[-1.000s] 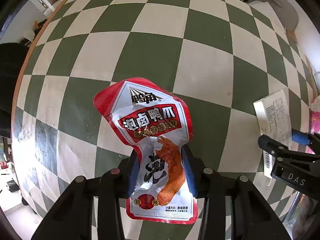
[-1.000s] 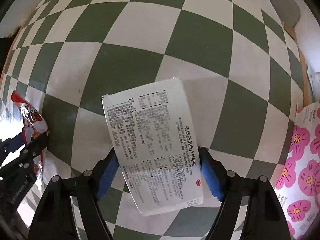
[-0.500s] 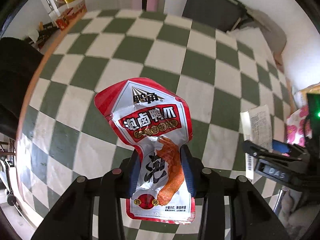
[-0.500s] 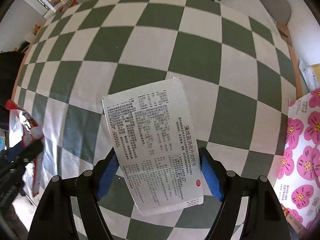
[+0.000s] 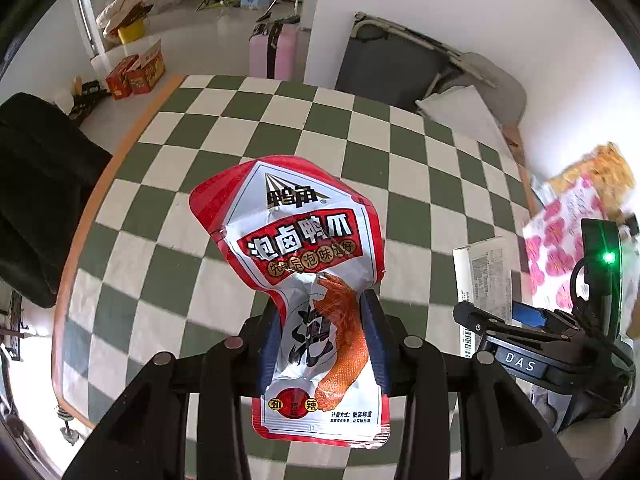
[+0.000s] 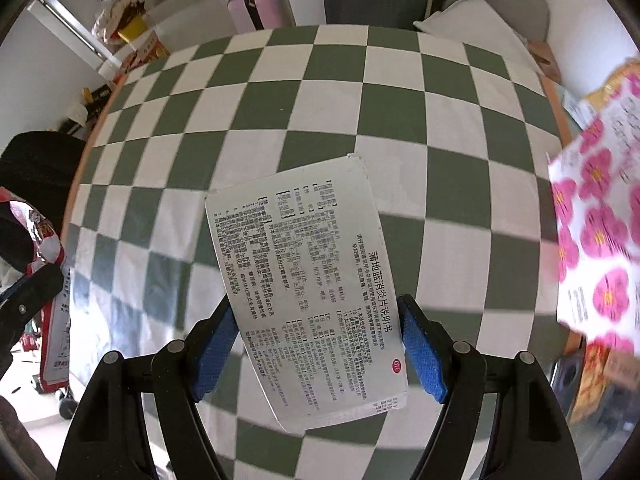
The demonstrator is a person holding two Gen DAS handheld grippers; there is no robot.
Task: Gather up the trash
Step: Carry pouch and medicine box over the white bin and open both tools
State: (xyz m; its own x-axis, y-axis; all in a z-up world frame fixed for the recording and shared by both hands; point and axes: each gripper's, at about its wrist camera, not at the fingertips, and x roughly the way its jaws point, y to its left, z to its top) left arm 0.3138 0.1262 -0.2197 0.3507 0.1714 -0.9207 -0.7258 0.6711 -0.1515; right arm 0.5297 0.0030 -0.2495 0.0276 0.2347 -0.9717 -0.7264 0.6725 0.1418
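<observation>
Both my cams: bright daylight, strongest from the window side at left, floor there near blown out. Heavy fisheye bend, black vignette at corners, checks on the table curve hard twd edges. Snack wrapper sharp in my left claw, some foil glare. Leaflet sharp in right cam, print legible. Flowered bag at right edge motion-smeared in both. Soft shadow band across cloth under the leaflet.
</observation>
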